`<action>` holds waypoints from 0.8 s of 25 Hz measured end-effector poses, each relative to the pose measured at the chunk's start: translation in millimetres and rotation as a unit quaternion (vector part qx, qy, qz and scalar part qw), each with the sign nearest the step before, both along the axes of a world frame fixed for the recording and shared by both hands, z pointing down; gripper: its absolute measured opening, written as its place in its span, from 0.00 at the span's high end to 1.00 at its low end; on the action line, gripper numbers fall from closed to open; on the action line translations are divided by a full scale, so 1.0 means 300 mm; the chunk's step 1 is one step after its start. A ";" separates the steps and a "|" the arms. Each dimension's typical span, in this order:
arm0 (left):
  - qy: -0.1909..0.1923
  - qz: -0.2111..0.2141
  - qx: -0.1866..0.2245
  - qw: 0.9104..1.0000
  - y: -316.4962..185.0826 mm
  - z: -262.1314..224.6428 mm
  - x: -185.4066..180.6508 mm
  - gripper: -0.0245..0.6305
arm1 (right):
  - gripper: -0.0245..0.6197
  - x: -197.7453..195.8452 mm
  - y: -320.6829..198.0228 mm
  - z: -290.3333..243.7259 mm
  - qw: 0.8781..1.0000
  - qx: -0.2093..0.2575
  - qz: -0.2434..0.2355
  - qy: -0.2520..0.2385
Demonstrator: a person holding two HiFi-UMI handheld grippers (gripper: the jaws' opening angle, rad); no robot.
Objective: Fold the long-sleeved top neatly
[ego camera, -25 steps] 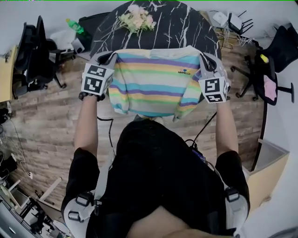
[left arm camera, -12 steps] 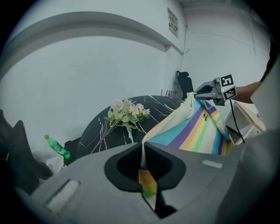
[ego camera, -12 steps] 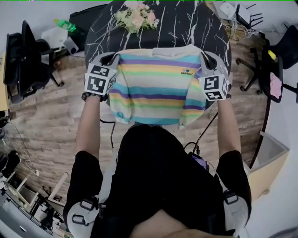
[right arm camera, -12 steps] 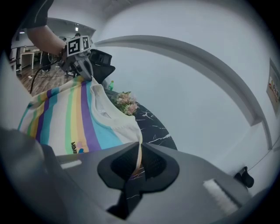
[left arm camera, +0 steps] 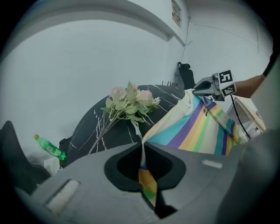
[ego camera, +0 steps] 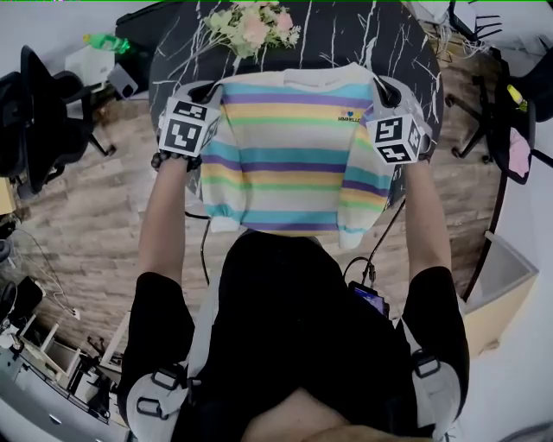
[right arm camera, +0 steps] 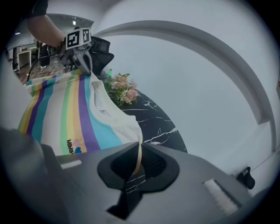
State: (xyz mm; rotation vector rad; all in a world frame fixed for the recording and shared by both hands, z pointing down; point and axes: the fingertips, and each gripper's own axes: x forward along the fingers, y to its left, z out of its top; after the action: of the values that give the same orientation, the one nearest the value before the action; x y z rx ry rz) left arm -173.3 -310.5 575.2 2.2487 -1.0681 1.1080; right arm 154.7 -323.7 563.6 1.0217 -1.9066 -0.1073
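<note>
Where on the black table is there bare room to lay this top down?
Bare marble lies right of the flowers, out to the table rim, and in a narrower strip left of them. The flowers crowd the far side. The top hides the near part.

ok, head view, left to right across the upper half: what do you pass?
black office chair → green bottle → left gripper → striped long-sleeved top → right gripper → second black chair. Flowers and table are left out: they overlap the top.
</note>
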 end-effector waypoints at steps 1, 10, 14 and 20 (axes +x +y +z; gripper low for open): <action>0.000 0.000 -0.002 1.000 -0.011 0.009 -0.002 0.93 | 0.94 -0.002 -0.011 0.009 1.000 -0.001 0.001 0.001; -0.006 0.008 -0.009 1.000 -0.113 0.057 0.013 0.93 | 0.94 0.000 -0.095 0.054 1.000 -0.004 0.013 0.006; -0.011 0.010 -0.017 1.000 -0.118 0.091 0.015 0.93 | 0.94 0.003 -0.102 0.082 1.000 -0.008 0.020 0.005; -0.036 0.015 -0.005 0.999 -0.125 0.107 0.005 0.76 | 0.69 -0.038 -0.083 0.115 0.998 -0.047 0.014 -0.025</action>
State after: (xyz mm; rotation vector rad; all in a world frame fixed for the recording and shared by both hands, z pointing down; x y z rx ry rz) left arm -171.7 -347.9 607.3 2.2389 -1.0587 1.2113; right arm 143.4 -348.6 598.1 0.9958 -1.9236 0.0244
